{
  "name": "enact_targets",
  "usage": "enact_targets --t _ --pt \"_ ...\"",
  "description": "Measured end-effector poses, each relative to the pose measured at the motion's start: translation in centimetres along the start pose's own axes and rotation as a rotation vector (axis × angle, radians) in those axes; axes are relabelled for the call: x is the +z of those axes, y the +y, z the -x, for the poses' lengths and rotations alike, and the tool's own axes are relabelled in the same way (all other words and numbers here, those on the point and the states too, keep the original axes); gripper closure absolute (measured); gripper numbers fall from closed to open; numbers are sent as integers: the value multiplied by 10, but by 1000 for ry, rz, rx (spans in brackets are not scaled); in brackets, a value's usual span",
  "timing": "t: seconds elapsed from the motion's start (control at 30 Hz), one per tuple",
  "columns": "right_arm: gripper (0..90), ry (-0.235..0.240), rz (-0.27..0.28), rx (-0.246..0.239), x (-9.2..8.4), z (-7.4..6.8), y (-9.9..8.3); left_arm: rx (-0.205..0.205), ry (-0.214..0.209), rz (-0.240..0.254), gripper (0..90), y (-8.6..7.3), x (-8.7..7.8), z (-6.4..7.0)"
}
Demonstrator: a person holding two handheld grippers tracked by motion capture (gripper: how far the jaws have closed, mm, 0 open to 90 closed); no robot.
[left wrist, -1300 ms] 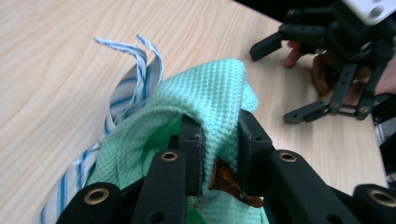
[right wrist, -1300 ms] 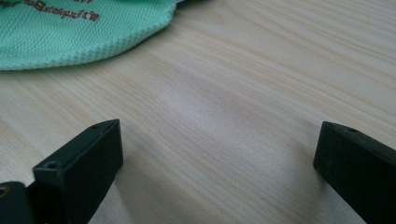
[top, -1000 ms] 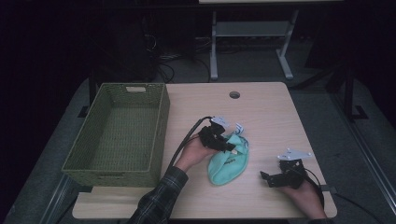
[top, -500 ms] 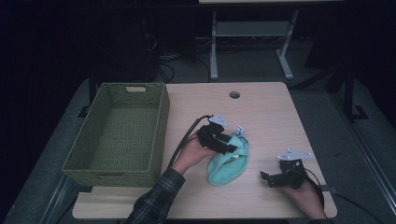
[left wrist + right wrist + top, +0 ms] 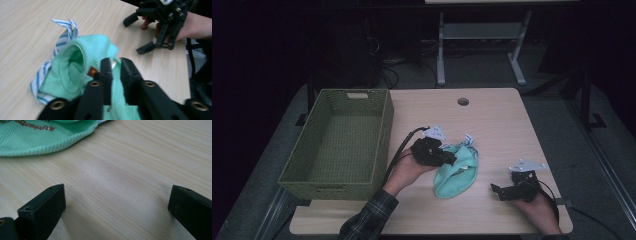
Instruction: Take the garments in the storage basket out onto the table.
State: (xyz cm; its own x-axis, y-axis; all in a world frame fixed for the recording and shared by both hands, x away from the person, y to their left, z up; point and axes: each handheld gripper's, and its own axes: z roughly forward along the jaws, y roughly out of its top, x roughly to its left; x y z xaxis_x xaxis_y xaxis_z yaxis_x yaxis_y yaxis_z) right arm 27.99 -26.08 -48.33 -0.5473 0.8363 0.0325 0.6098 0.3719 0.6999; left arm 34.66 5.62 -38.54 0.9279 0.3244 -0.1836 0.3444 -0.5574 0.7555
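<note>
A mint-green cloth (image 5: 459, 175) lies bunched at the table's middle front, with a blue-and-white striped cloth (image 5: 468, 139) peeking out at its far edge. My left gripper (image 5: 448, 159) sits on the green cloth's left part. In the left gripper view its jaws have just been closing and stand nearly together (image 5: 116, 62), pinching a fold of the green cloth (image 5: 75, 65) beside the striped cloth (image 5: 62, 27). My right gripper (image 5: 500, 190) rests on the table at the front right, open (image 5: 115, 197), with bare wood between its jaws and the green cloth's hem (image 5: 37, 137) beyond.
A green woven basket (image 5: 384, 135) stands at the left of the wooden table (image 5: 492, 115), nothing in it. A round cable hole (image 5: 463, 101) is near the far edge. The right gripper (image 5: 138, 33) lies close to the cloth.
My left gripper has shifted a little to the left and lifted slightly, drawing the green cloth's edge with it. The right hand has stayed put.
</note>
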Motion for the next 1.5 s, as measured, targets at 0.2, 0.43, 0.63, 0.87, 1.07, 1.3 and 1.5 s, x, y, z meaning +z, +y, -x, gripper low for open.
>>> enact_targets --t 0.2,0.43,0.63,0.87,1.07,1.3,1.5 --pt "11 0 0 0 0 0 0 -9 -22 -22 895 -13 -1 9" --pt "11 0 0 0 0 0 0 -5 -33 -63 895 -29 9 24" --pt "11 0 0 0 0 0 0 -20 -33 -108 895 -47 18 32" --pt "11 0 -1 0 0 0 0 -38 -20 -146 894 -66 22 34" --pt "10 -3 -2 -2 0 0 0 -17 22 -203 894 -80 23 35" --pt "11 -4 1 -5 0 1 0 -33 39 -211 894 -87 19 29" --pt "139 0 -13 -2 -5 4 3 -37 43 -210 895 -86 20 30"
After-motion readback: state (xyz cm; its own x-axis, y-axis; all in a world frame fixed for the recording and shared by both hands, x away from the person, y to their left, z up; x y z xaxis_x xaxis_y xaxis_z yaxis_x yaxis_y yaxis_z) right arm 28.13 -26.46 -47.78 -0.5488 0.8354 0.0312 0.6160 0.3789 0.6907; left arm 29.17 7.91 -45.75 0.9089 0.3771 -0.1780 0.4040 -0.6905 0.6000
